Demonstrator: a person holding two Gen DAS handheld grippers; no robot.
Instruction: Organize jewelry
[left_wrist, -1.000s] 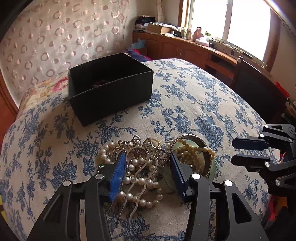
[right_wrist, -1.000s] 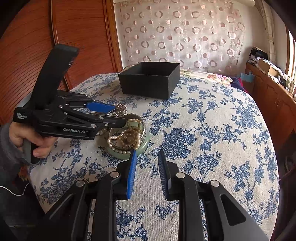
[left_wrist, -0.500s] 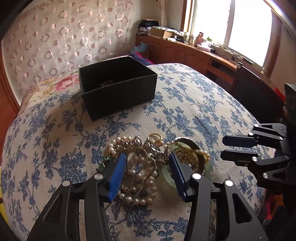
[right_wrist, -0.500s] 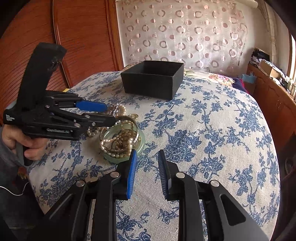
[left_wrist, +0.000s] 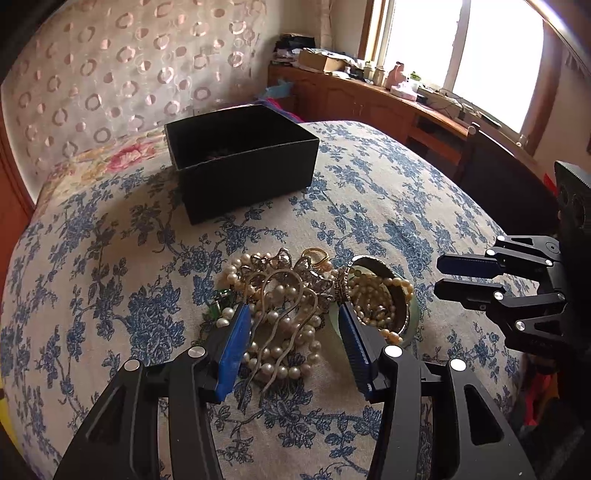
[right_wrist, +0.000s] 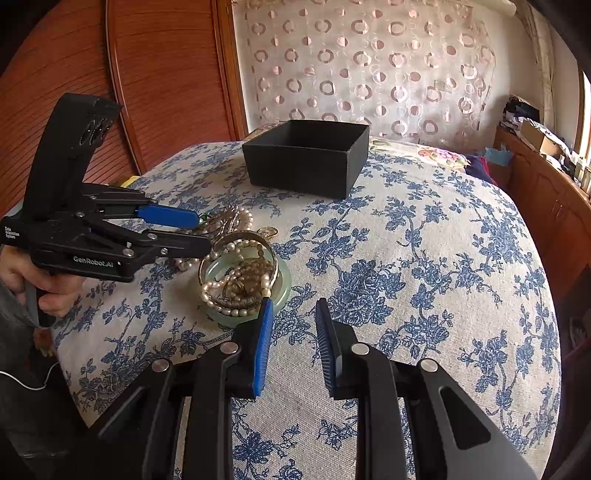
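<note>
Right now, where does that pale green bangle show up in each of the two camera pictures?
Left wrist view: the green bangle lies lower right of centre, mostly hidden under pearls, just beyond the left gripper.
Right wrist view: it sits left of centre, just ahead of the right gripper.
Shared landmark: the black box, farther back on the floral cloth.

Floral bedspread (left_wrist: 369, 206) carries black box (left_wrist: 247, 173), seemingly tangled jewelry pile (left_wrist: 295, 302).
</note>
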